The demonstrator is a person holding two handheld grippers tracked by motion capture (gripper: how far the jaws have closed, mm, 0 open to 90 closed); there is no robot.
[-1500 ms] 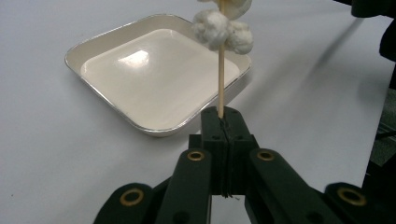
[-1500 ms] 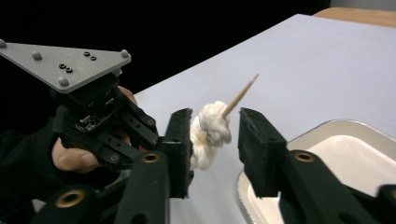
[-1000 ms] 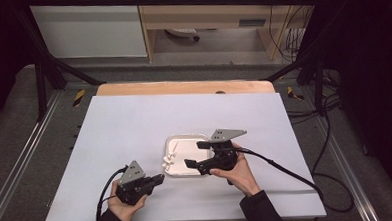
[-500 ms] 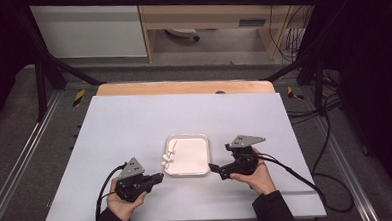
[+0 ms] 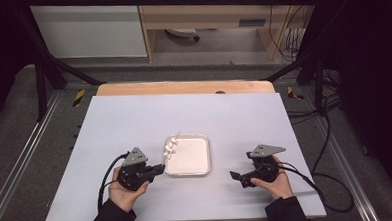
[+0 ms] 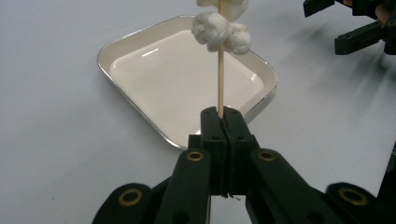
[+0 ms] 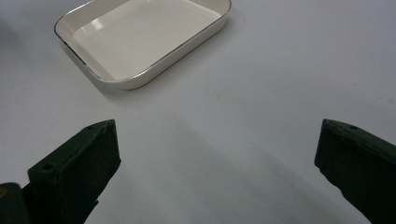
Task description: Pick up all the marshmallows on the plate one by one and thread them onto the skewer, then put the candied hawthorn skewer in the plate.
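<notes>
two grippers were held low near the table's (image 5: 134, 118) front edge. the left gripper (image 6: 222, 122) was clamped on a wooden skewer (image 6: 220, 79) threaded with white puffy pieces (image 6: 219, 29), raised over the tray's (image 5: 202, 171) left rim. the right gripper (image 7: 215, 163) was spread wide and empty, just right of the tray.

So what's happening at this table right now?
A person works with a gripper in each hand. The left gripper is shut on a wooden skewer carrying white puffy pieces, held over the near-left edge of an otherwise empty white tray. The right gripper is open, holding nothing, off to the tray's right.
</notes>
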